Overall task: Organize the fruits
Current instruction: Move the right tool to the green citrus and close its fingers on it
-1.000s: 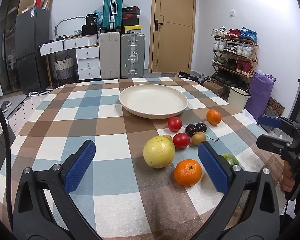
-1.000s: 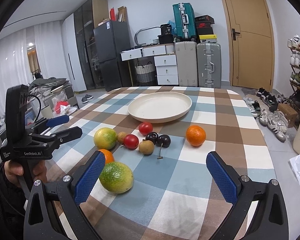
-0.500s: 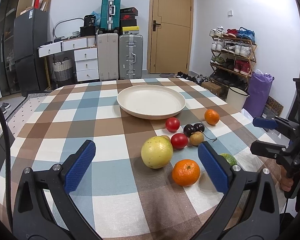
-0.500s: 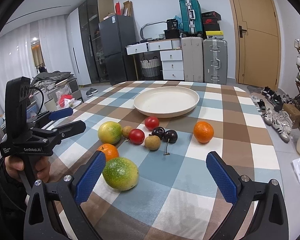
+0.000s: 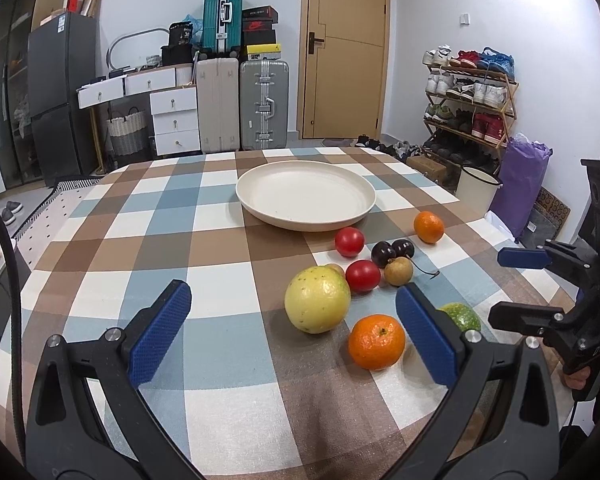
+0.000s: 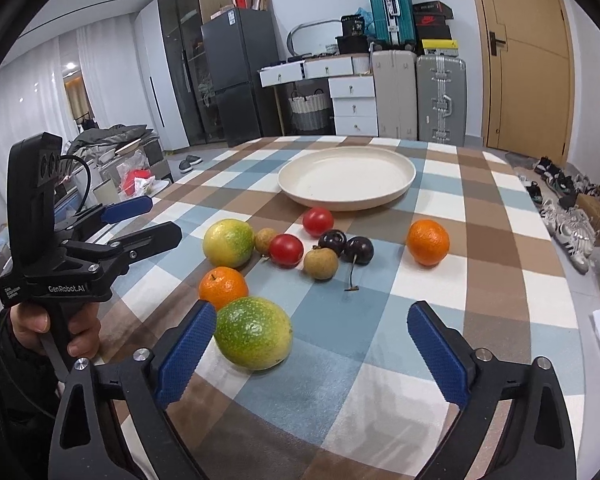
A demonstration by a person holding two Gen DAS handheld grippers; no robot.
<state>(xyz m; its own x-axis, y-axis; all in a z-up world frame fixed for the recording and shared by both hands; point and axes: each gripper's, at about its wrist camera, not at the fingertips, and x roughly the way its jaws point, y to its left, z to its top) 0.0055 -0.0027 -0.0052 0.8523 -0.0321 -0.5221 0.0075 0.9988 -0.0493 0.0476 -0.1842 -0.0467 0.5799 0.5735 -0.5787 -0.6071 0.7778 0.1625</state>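
Left wrist view: low over the near table edge, tilted down, facing the plate (image 5: 306,200) and door; fruit lies close, right of centre. Right wrist view: same tilt, from further right, facing the plate (image 6: 346,178) and fridge. Both share plate, fruit, suitcases; each shows the other gripper at its edge.

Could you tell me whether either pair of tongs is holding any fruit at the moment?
Nothing is held: the left tongs are open and empty, the right tongs closing on air.

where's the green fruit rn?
In the right wrist view, the green fruit lies on the table just inside the right gripper's left finger, with an orange right behind it.
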